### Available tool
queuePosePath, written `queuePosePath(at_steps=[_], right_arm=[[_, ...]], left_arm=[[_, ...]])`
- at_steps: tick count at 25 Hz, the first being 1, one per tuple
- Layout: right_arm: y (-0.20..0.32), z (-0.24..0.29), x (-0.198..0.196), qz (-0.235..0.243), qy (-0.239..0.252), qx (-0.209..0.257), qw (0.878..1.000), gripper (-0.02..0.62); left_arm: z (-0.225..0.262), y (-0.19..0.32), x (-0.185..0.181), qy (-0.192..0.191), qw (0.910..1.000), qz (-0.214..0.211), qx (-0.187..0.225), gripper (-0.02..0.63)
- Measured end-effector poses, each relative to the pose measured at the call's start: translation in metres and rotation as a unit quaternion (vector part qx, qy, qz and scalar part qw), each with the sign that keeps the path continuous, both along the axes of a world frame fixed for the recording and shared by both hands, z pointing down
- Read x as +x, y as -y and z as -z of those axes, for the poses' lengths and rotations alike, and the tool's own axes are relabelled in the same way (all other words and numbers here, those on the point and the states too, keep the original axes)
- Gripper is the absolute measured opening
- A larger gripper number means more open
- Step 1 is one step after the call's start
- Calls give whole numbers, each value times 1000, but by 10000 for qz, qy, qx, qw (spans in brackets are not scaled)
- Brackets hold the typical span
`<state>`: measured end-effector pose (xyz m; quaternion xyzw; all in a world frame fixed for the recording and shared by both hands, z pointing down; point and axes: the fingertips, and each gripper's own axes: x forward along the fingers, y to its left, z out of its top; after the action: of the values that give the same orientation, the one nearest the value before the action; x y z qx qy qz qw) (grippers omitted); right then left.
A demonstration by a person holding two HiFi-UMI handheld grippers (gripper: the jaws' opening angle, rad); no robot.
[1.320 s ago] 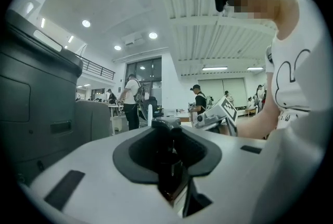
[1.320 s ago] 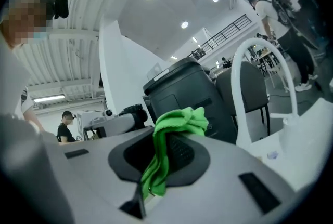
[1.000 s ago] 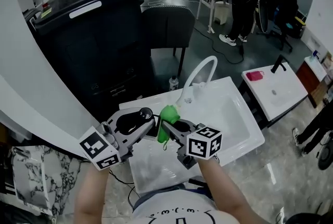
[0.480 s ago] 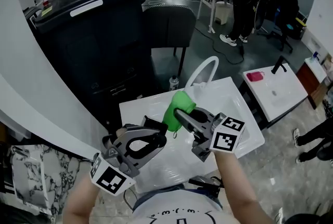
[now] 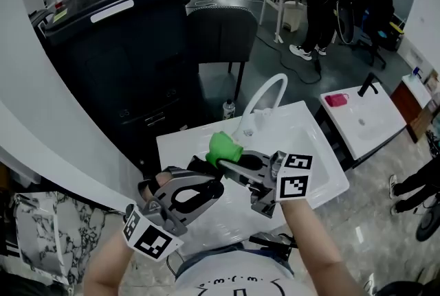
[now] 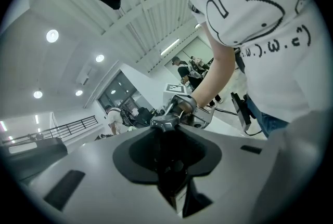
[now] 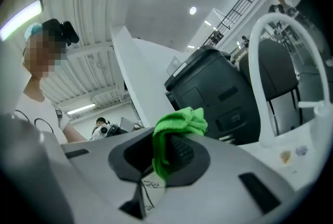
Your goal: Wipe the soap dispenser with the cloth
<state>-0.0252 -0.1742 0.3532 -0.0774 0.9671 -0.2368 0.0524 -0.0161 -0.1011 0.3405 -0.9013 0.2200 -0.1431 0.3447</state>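
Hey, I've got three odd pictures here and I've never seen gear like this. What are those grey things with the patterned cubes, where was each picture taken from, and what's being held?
There is no robot here. A person holds a hand-operated clamp, called a gripper, in each hand, and the patterned cubes are part of those grippers.

The head view comes from a camera on the person's head, looking steeply down at a white sink with an arched faucet. The other two pictures come from a wide-angle camera riding on each gripper, looking along its two jaws.

The left gripper is shut on a dark soap dispenser. The right gripper is shut on a green cloth, held close to the dispenser above the sink. I can't tell whether cloth and dispenser touch.

The mosaic patches only hide faces.
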Motion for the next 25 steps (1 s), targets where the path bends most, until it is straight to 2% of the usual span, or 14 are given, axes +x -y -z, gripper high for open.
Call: queuePosePath(at_steps=[2,6,10,12,15,17,22,25], right_arm=[[2,-7,0,81,76,-243,9996,51],[14,-32,-3,111,-103,-611,9980,51],[29,-51,-5,160,203,-1322,9909,51],[33,-53,-4,140,256,-1458,9889,51],[32,-44,0,100,230,-1267,9916,51],[27,-26,4,149,402,-1055,9935,51],[7,24,5,617,1062,-713,9899,51],[4,29,-1,799,1105,-739,9879,51]], left_arm=[[-2,-1,0,48,10000,2,-16,103],[-1,-3,-2,40,10000,34,-30,103],[-2,-3,0,101,9999,36,36,103],[-2,-3,0,123,9999,57,46,103],[-2,-3,-1,141,9999,65,59,104],[-2,-4,0,157,9998,56,69,104],[-7,-4,4,232,9997,12,75,104],[-7,-5,7,275,9996,-31,99,104]])
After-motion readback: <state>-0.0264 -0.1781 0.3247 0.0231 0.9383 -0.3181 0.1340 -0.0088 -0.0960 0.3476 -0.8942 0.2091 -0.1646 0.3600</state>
